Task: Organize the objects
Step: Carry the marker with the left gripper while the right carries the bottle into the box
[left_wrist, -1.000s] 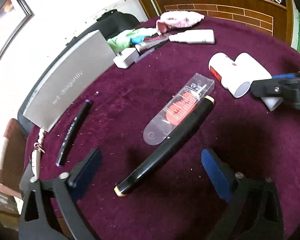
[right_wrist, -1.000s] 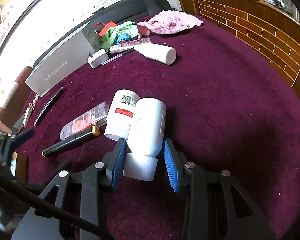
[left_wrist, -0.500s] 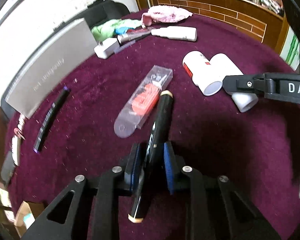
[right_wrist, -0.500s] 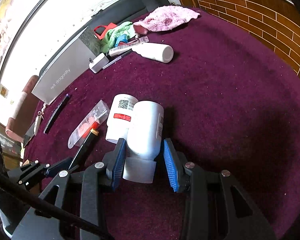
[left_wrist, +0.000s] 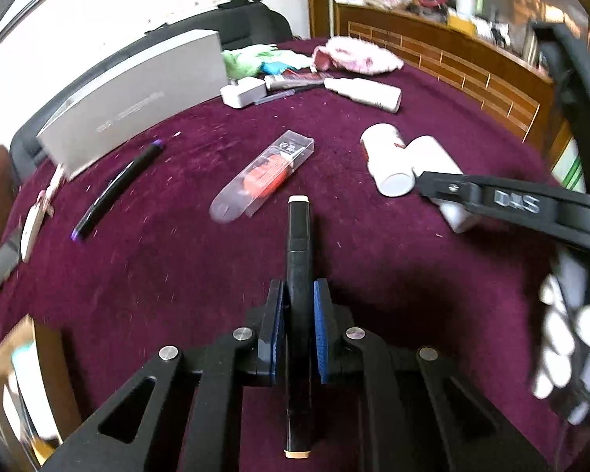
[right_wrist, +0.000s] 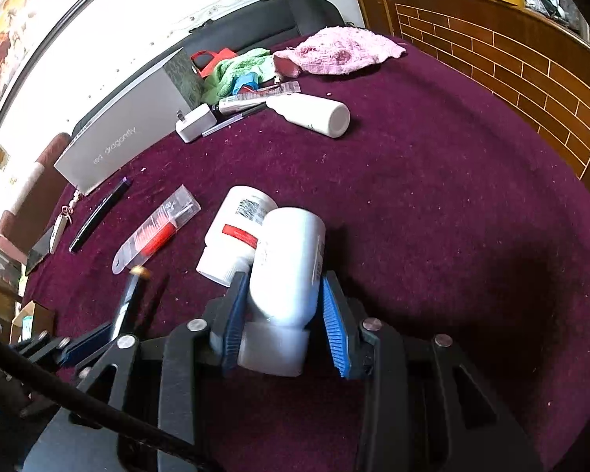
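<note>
Black marker w/ tan end caps sits clamped lengthwise in left tool above the maroon table, while right tool is closing round a white bottle lying beside another white bottle.

The left gripper – wide open a second ago – now clamps the black marker, which points straight up frame centre instead of lying diagonally; the right gripper's jaws are closing on the white bottle.
</note>
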